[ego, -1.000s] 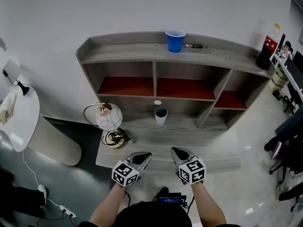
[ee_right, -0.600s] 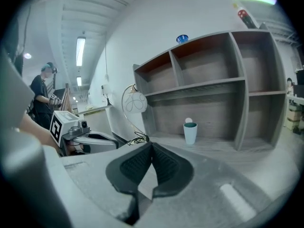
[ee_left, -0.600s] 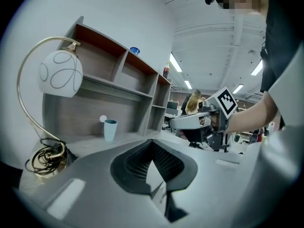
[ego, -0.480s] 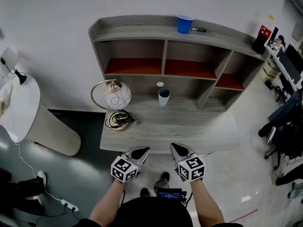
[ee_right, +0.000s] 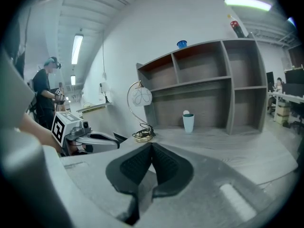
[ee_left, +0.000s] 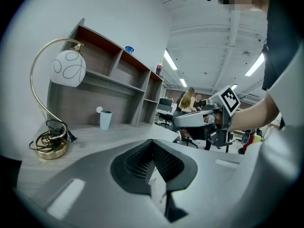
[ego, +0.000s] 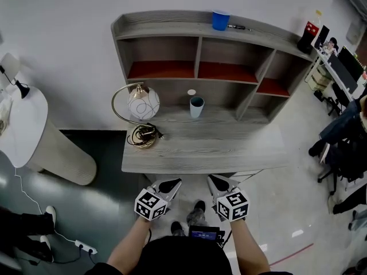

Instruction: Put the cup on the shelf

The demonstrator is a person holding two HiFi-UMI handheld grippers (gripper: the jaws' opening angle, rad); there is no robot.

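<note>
A pale cup with a dark inside [ego: 196, 106] stands upright at the back of the grey desk [ego: 229, 150], below the shelf unit [ego: 172, 24]; it also shows in the left gripper view [ee_left: 105, 119] and the right gripper view [ee_right: 188, 123]. A small white round thing [ego: 191, 92] sits just behind it. My left gripper [ego: 171, 184] and right gripper [ego: 215, 181] are side by side over the floor, just short of the desk's front edge and well away from the cup. Both are shut with nothing in them [ee_left: 152, 141] [ee_right: 152, 145].
A blue cup [ego: 220, 20] and a pen [ego: 238, 27] lie on the shelf's top board. A globe lamp [ego: 141, 103] with a coiled cord [ego: 141, 136] fills the desk's left part. A white round table [ego: 20, 125] is at the left, office chairs [ego: 344, 148] at the right.
Both grippers have drawn back from over the desk's front edge to the floor in front of it. The desk and shelf now sit farther off. The jaws stayed shut.
</note>
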